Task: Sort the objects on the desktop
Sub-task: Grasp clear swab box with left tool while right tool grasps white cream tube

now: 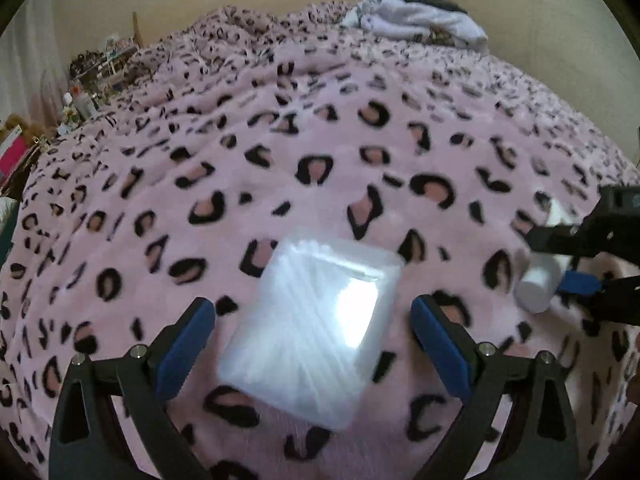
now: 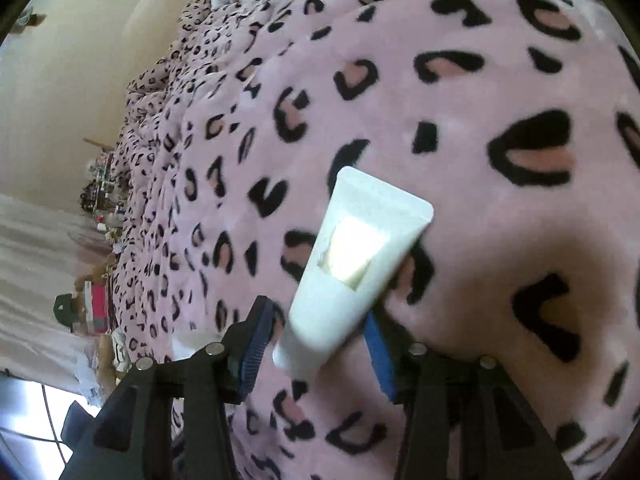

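two things matter here: a clear plastic packet (image 1: pixel 312 332) and a white tube (image 2: pixel 352 268). the packet lies flat on the bed, on a pink leopard-print blanket (image 1: pixel 320 140), and it's a bit blurry with a bright glare patch on its right half. something pale and streaky is inside, can't tell what.

left gripper (image 1: pixel 314 344) hangs right over that packet with its jaws spread wide, one blue pad on each side of it and neither touching it as far as i can see.

the white tube sits between the jaws of the right gripper (image 2: pixel 320 344). its cap end is down by the blue pads and the flat crimped end points away from the camera, tilted up to the right. there's a cream label patch on its front. the pads look close against the tube near the cap, so it reads as gripped. in the left wrist view you see the same tube (image 1: pixel 538 286) at the right edge, cap end toward the packet, held by the right gripper (image 1: pixel 560 280) just above the blanket.

further out: a crumpled white cloth (image 1: pixel 420 20) lies at the far end of the bed, and a cluttered heap of small bottles and bits (image 1: pixel 92 80) sits off the bed's left side, by a cream wall.
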